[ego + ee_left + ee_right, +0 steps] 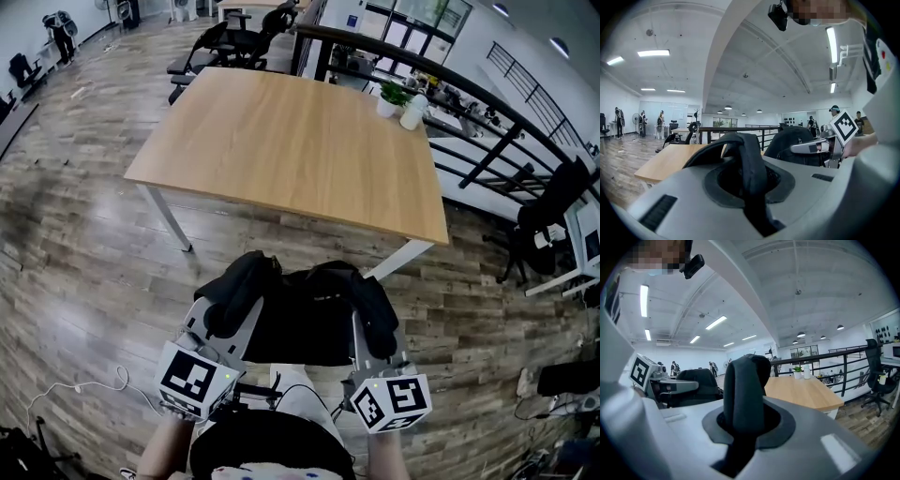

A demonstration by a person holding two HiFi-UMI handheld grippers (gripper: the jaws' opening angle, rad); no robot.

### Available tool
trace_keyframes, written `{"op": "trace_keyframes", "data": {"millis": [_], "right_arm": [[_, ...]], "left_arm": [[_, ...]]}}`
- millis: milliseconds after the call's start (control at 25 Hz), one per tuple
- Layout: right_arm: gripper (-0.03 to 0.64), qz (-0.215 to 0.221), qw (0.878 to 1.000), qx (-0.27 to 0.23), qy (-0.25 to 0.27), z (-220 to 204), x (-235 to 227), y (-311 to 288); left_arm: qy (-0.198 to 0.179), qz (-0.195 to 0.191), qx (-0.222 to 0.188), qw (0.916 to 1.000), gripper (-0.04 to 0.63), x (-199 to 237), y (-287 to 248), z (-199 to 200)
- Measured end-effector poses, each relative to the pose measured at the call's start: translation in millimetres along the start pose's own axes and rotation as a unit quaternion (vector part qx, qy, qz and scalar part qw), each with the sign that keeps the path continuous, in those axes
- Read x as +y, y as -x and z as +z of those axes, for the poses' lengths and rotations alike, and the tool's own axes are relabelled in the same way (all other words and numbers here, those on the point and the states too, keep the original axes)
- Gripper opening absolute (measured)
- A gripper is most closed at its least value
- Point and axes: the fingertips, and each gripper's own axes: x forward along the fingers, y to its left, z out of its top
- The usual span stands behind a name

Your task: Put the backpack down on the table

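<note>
Right now you're holding the backpack [302, 323] up in front of you, short of the table's [291, 141] near edge, so it's hanging over the floor and not over the top yet. Your left gripper [228, 314] is clamping narrow on the left shoulder strap [234, 286]. Your right gripper [375, 323] is doing the same on the right strap [372, 305]. Each strap is running straight through the jaw slot.

Gripping both straps is probably what's holding the bag level and stopping it swinging, with the body hanging between the jaws.

A white cable [84, 386] is lying on the floor off to your left, near your feet, so it's worth minding. Nothing is sitting between the bag and the near edge, so I'm reading the approach as open. The near and middle tabletop is looking bare. A potted plant [391, 97] and a white bottle [413, 110] are standing just beside each other at the far right corner, well apart from any near-edge landing spot. Office chairs [234, 42] are sitting beyond the far edge, and a dark railing [469, 103] is running past the right edge.
</note>
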Motion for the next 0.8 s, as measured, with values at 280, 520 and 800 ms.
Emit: {"op": "trace_keyframes", "data": {"millis": [280,520,800], "right_arm": [[0.058,0.02,1.0,0.008,-0.001,20,-42,-60],[0.058,0.038,0.999,0.008,0.004,44,-76,-101],[0.058,0.051,0.999,0.009,0.008,61,-113,-140]], "left_arm": [[0.005,0.018,0.007,0.9998,0.044,25,-61,14],[0.005,0.036,0.011,0.9993,0.046,42,-105,31],[0.013,0.05,-0.001,0.9986,0.046,55,-156,48]]}}
